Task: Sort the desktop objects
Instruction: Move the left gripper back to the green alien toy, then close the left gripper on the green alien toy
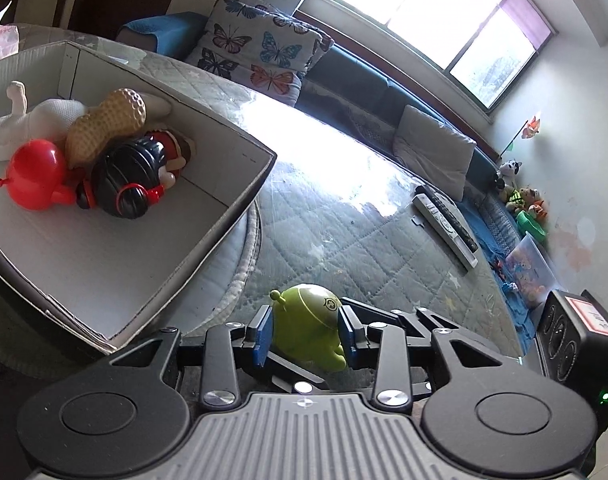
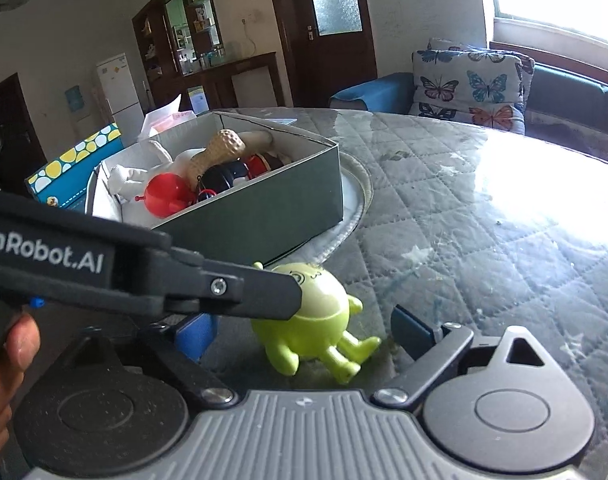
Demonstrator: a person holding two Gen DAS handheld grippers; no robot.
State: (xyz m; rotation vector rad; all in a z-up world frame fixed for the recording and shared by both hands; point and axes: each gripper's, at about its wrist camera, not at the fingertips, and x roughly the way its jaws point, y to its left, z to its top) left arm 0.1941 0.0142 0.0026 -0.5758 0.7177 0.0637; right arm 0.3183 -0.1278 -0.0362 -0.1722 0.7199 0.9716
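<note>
A green android toy (image 1: 310, 326) lies on its side on the glass-topped table. My left gripper (image 1: 306, 330) is shut on the toy, its blue pads (image 1: 264, 334) pressing both sides. In the right wrist view the same toy (image 2: 316, 312) lies between my right gripper's wide-open jaws (image 2: 304, 334), and the left gripper's arm (image 2: 144, 276) crosses over it from the left. An open cardboard box (image 1: 240, 196) to the left holds a peanut toy (image 1: 108, 124), a red round toy (image 1: 34, 178), a black-haired doll (image 1: 130, 178) and a white plush (image 1: 28, 120).
Two remote controls (image 1: 444, 220) lie on the table's far right. A black speaker (image 1: 576, 340) stands at the right edge. A sofa with butterfly cushions (image 1: 260, 48) runs behind the table. A tissue pack (image 1: 0, 38) sits behind the box.
</note>
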